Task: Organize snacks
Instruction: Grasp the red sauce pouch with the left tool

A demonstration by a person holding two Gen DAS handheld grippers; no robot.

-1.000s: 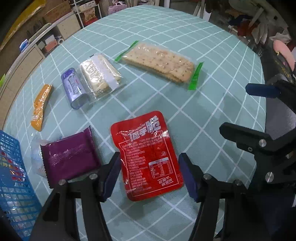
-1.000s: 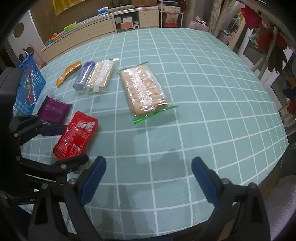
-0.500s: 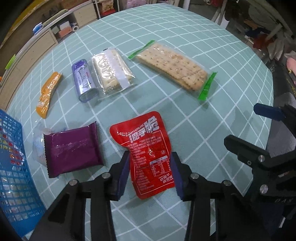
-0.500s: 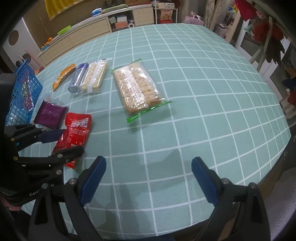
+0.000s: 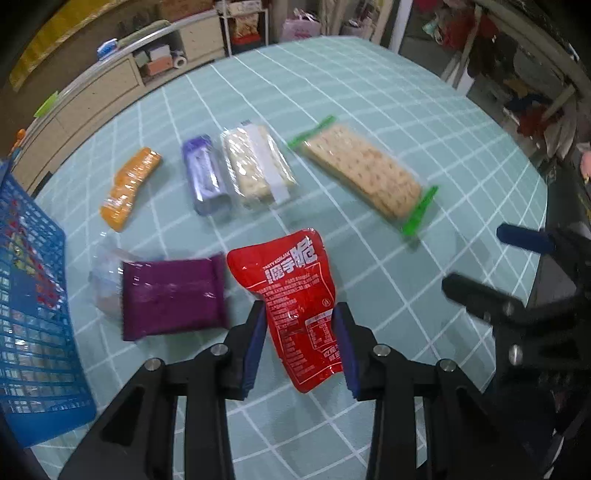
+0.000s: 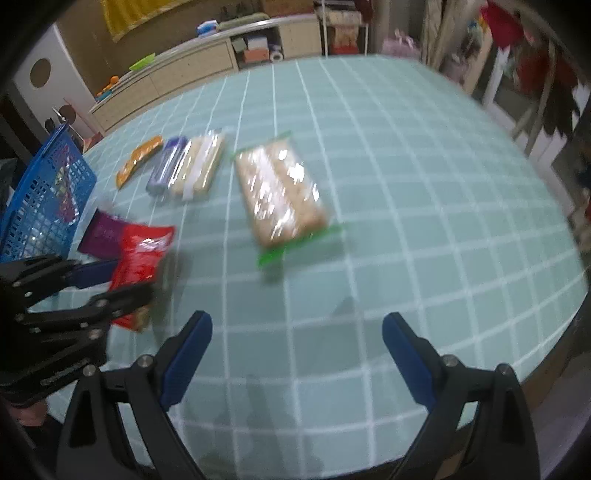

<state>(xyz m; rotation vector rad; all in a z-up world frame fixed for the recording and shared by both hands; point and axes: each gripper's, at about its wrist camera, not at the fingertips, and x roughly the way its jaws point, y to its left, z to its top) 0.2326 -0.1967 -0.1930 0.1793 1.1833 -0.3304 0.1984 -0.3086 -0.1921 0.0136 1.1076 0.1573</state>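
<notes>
**Inspector A:** Classification of premises?

**Inspector B:** A lived-in home, a cluttered living or storage room. A round table [image 6: 424, 192] carries a teal grid-patterned cloth of household type.

**Inspector A:** Supporting evidence?

**Inspector B:** A long low cabinet [image 6: 192, 66] runs along the far wall, with open cubbies holding small boxes and a tape roll. Loose items lie on its top. A wire rack [image 5: 245, 26] beside it holds packets. Clothing and fabric [image 6: 532, 62] hang at the right side. A pink bag [image 6: 400, 46] sits on the floor beyond the table.

**Inspector A:** Any commercial fittings?

**Inspector B:** What shows is domestic: a blue plastic basket [image 5: 33, 325] and assorted personal clutter.
</notes>
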